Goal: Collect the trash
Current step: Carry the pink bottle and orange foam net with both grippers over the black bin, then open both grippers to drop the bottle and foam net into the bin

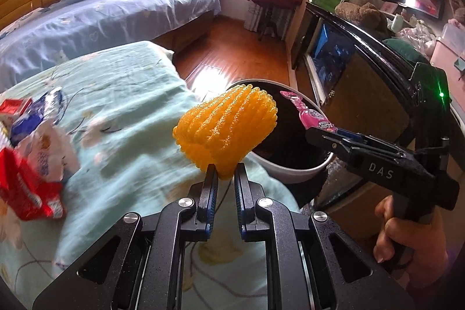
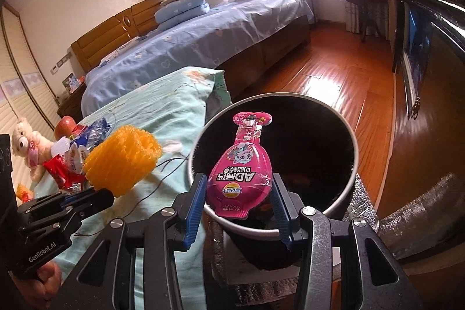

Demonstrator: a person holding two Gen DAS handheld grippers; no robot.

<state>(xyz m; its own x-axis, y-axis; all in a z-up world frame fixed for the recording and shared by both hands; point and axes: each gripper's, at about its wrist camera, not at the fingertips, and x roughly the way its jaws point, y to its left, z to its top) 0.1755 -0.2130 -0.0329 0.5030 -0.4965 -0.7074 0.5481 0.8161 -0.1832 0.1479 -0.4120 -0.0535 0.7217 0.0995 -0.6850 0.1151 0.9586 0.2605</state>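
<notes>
Bedroom trash goes in the bin: right gripper fingers clamp the pink wrapper over it, left gripper fingers pinch the orange foam net nearby, so letting go seems next.

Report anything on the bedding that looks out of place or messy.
A jumble of crumpled wrappers, red, white and blue, lies strewn on the green quilt instead of in the bin. An apple sits on the bedding behind them, beside a teddy bear. Nothing looks spilled or broken.
</notes>
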